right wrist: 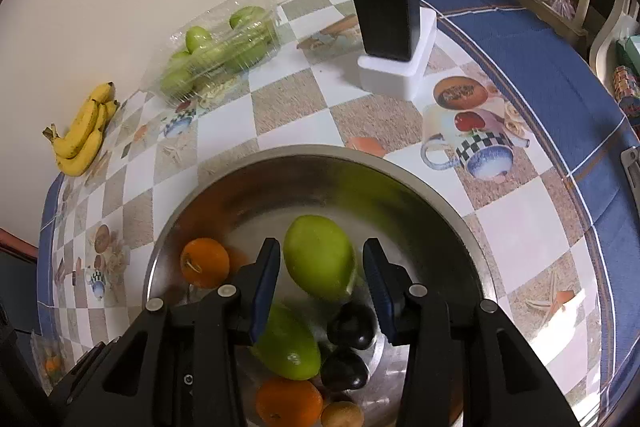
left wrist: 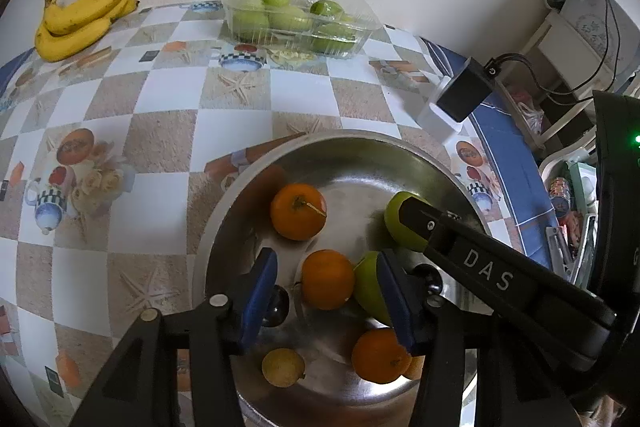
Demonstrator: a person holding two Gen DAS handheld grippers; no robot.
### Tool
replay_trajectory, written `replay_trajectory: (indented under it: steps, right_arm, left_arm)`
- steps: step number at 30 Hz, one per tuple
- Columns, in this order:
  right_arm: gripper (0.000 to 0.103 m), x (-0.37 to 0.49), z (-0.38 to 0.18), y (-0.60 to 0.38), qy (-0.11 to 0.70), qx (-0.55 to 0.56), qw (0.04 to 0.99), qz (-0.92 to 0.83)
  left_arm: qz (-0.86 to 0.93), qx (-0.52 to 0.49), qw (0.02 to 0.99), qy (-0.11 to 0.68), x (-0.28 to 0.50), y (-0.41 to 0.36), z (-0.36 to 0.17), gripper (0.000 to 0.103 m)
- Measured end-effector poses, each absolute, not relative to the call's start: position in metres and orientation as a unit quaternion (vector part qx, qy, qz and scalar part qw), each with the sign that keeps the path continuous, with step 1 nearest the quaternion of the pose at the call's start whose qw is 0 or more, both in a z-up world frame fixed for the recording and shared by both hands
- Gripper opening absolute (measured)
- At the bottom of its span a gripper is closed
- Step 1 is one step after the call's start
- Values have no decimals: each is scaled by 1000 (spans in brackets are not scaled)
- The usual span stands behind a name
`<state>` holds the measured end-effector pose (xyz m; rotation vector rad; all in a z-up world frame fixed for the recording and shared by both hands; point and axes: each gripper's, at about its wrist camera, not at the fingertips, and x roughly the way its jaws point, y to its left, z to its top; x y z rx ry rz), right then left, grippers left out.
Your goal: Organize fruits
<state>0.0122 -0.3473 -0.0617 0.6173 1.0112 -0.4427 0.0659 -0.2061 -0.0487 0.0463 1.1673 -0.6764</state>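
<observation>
A steel bowl [left wrist: 352, 151] [right wrist: 440, 211] holds several oranges, two green mangoes, dark plums and a small yellow fruit. My left gripper [left wrist: 326, 287] is open over the bowl, its fingers either side of an orange [left wrist: 327, 279]. My right gripper [right wrist: 320, 281] is open, its fingers either side of a green mango [right wrist: 320, 257] without touching it. The right gripper's finger [left wrist: 416, 215] shows in the left wrist view in front of that mango [left wrist: 396, 215]. A second mango [right wrist: 286, 343] lies below, beside two dark plums [right wrist: 350, 325].
A clear plastic tray of green fruit [left wrist: 296, 15] [right wrist: 220, 47] and a bunch of bananas [left wrist: 84, 15] [right wrist: 84, 131] sit by the far wall. A black charger on a white block [right wrist: 390, 27] [left wrist: 460, 95] stands at the right. The table edge runs along the right.
</observation>
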Motion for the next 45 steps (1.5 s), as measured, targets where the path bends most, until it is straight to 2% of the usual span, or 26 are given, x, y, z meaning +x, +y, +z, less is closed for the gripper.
replay_trajectory:
  steps: [4, 8, 11, 13, 15, 17, 21, 23, 24, 37, 45]
  right_arm:
    - [47, 11, -57, -345, 471, 287, 808, -207]
    - [59, 10, -55, -343, 473, 286, 807, -206]
    - [68, 9, -54, -340, 475, 284, 807, -205]
    - [71, 10, -53, -338, 475, 280, 809, -205]
    - [74, 12, -51, -335, 477, 269, 811, -204]
    - [83, 13, -51, -332, 479, 262, 813, -204]
    - [84, 17, -52, -328, 482, 252, 816, -197]
    - [99, 18, -52, -324, 483, 244, 818, -195]
    - [101, 19, -52, -323, 483, 240, 819, -196]
    - [102, 0, -44, -299, 490, 245, 817, -181]
    - [102, -27, -33, -271, 499, 229, 818, -170]
  left_arm:
    - [-307, 23, 783, 541, 67, -202, -44, 59]
    - [-279, 23, 788, 548, 71, -189, -41, 64]
    - [-254, 27, 795, 550, 76, -179, -41, 73]
    - [-232, 30, 803, 549, 80, -171, -41, 75]
    - [-211, 25, 808, 550, 86, -161, -43, 82]
    - [-191, 19, 812, 551, 91, -151, -46, 95]
    - [-151, 23, 823, 547, 101, -137, -50, 103]
    - [-133, 34, 831, 540, 104, -132, -50, 103]
    - [-127, 40, 834, 536, 105, -130, -50, 103]
    - [-42, 111, 859, 498, 90, -99, -33, 103]
    - [-35, 120, 859, 497, 62, -75, -18, 103]
